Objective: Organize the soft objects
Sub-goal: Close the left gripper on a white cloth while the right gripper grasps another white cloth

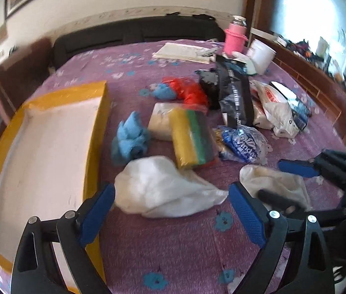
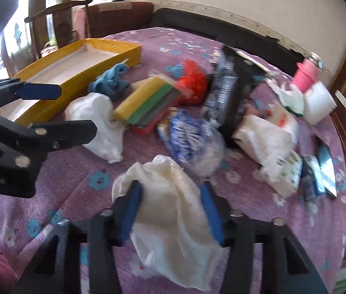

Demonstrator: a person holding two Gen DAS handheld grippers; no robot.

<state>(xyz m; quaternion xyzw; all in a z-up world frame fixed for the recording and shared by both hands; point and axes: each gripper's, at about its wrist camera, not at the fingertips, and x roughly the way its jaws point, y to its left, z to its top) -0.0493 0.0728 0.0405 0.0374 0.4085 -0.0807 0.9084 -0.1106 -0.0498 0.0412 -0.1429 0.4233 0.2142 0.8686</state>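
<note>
bedspread (image 1: pixel 185 240): purple (blue flowers) | tray (image 1: pixel 99 122): yellow | cloth (image 2: pixel 173 196): cream

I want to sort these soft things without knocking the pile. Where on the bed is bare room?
Bare bedspread lies near the cameras, below the white cloth, and beyond the yellow tray toward the headboard. The tray's floor is empty. The middle, around the sponge pack and black bag, is crowded.

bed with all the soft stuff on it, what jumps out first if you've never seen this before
The purple flowered bedspread carries a jumble of bags, cloths and packets. To the left of the pile lies a long yellow tray with a white inside, nothing in it. Nearest the cameras, the right gripper straddles a cream cloth, and the left gripper has its jaws wide around a white bag.
</note>
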